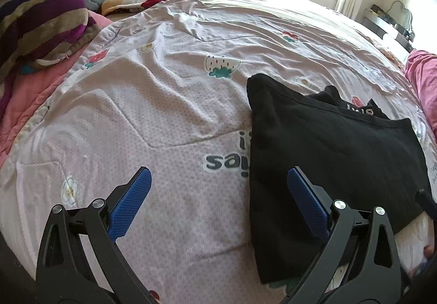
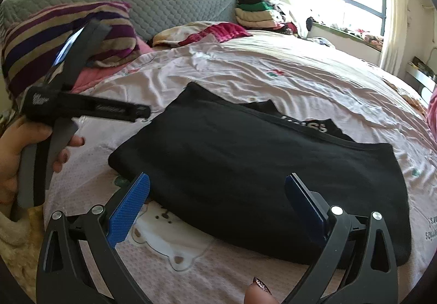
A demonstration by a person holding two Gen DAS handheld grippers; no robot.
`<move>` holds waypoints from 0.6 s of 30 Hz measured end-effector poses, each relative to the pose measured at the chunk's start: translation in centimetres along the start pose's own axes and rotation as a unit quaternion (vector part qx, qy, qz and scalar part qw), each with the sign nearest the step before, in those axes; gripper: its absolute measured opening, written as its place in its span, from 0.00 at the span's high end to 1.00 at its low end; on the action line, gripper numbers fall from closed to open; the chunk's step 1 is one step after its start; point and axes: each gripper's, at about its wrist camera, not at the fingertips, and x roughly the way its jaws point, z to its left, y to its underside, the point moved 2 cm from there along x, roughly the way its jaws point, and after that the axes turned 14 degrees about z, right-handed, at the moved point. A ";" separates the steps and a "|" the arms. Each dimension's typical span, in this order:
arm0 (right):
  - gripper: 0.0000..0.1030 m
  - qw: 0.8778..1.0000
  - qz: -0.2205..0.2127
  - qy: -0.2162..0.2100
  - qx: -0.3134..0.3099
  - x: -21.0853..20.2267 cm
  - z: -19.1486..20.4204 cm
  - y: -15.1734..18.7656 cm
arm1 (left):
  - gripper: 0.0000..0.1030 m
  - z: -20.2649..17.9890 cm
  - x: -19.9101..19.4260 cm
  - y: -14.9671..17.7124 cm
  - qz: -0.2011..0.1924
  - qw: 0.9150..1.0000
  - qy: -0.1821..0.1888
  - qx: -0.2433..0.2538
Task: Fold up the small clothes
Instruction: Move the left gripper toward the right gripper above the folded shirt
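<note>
Both my grippers are spread wide and gripping nothing: the folded black garment (image 2: 259,167) lies on the bedspread (image 1: 164,112) just ahead of my right gripper (image 2: 217,203), and right of my left gripper (image 1: 218,197), its right finger over the cloth

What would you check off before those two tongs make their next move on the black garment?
1. Left tongs open, holding nothing: ok.
2. Right tongs open, holding nothing: ok.
3. Black garment lying flat on the bedsheet: ok.
4. Garment fully folded: not ok, the lettered waistband still sticks out past the far edge.
5. Striped pillow apart from the garment: ok.
6. Layers underneath lying smooth: cannot tell.
</note>
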 end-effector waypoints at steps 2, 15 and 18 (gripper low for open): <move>0.05 1.000 0.006 -0.001 -0.010 0.5 0.5 -0.1 | 0.09 -0.1 0.4 -0.4 0.002 1.000 0.003 0.000; 0.05 0.996 0.036 0.021 -0.079 3.9 3.8 -0.6 | 0.09 -0.1 2.7 -3.7 0.019 1.000 0.004 -0.008; 0.05 0.993 0.048 0.039 -0.098 4.8 4.7 -0.5 | 0.09 -0.6 2.9 -4.5 0.018 1.000 0.001 0.003</move>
